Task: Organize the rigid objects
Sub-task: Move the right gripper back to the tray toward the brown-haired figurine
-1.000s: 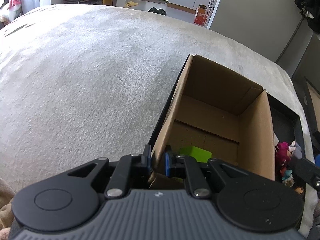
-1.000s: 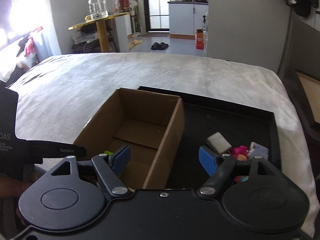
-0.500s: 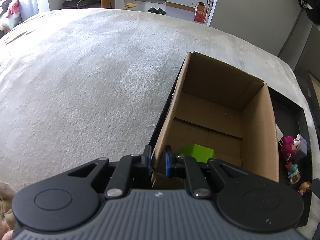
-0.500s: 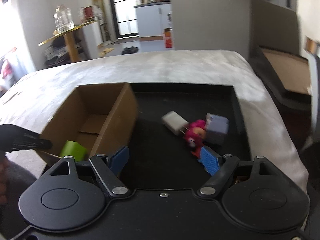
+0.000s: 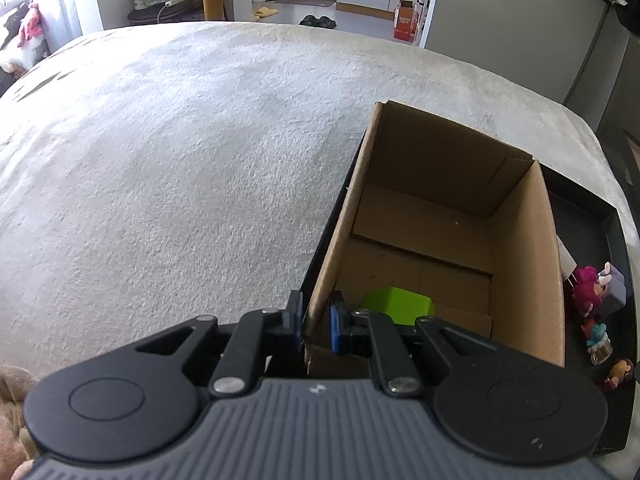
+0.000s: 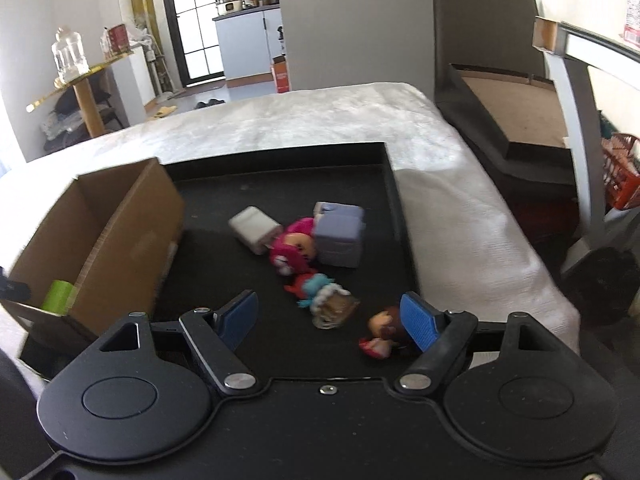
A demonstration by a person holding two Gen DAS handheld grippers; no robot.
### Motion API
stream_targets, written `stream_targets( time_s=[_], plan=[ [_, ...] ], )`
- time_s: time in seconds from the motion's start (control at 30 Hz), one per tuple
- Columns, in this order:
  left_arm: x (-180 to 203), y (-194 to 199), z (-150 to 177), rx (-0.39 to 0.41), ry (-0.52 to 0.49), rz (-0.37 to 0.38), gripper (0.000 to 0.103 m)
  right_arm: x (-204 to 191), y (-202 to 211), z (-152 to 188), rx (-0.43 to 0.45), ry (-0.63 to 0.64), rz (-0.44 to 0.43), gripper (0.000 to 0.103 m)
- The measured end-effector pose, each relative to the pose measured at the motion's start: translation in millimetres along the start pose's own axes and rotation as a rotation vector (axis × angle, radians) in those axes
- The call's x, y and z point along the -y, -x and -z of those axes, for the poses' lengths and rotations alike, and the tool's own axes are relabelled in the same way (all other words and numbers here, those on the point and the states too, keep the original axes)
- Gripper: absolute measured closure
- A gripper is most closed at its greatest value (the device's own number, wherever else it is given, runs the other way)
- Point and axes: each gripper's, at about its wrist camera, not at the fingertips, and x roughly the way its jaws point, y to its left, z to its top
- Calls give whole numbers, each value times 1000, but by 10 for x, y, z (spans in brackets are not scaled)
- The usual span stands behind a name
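Note:
My left gripper (image 5: 314, 322) is shut on the near wall of an open cardboard box (image 5: 520, 264), which stands in a black tray (image 6: 280, 168). A green block (image 5: 398, 306) lies inside the box at its near end. My right gripper (image 6: 330, 320) is open and empty above the tray. Ahead of it lie a white block (image 6: 254, 229), a pink figure (image 6: 294, 254), a lavender box (image 6: 340, 234), a teal and red figure (image 6: 324, 298) and a small brown-haired figure (image 6: 382, 332) next to its right finger.
The tray rests on a bed with a white textured cover (image 5: 160, 160). The bed's right edge (image 6: 500, 240) drops to a dark framed board on the floor. A room with a gold table (image 6: 80, 80) lies beyond.
My right gripper has swung right and closer, from over the box to over the toys in the tray. My left gripper has stayed clamped on the box wall.

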Motion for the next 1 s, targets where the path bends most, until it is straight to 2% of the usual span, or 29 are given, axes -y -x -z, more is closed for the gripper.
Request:
stream_targets(
  time_s=[0.1,0.23,0.4,0.47,0.6,0.73,0.87,1.0],
  plan=[
    [1,-2,0,-3,3,-6,91,96,-51,26,1,-16,11,26],
    [39,12,-2,-1,-9,-17,91,198,-173,82,-17,-28,17,36],
    [78,26,3,7,-24,-29,91,308,-296,124,-18,-48,42,56],
    [85,27,2,8,-23,-33,91,322,-308,124,-14,-52,46,61],
    [113,36,6,8,-27,-36,91,304,-306,108,12,-41,25,61],
    [108,51,12,10,-27,-32,91,277,-396,140,-19,-20,45,63],
    [89,54,16,12,-21,-26,91,260,-365,152,-20,3,37,78],
    [72,68,18,16,-18,-20,91,207,-353,177,-29,44,43,78]
  ],
)
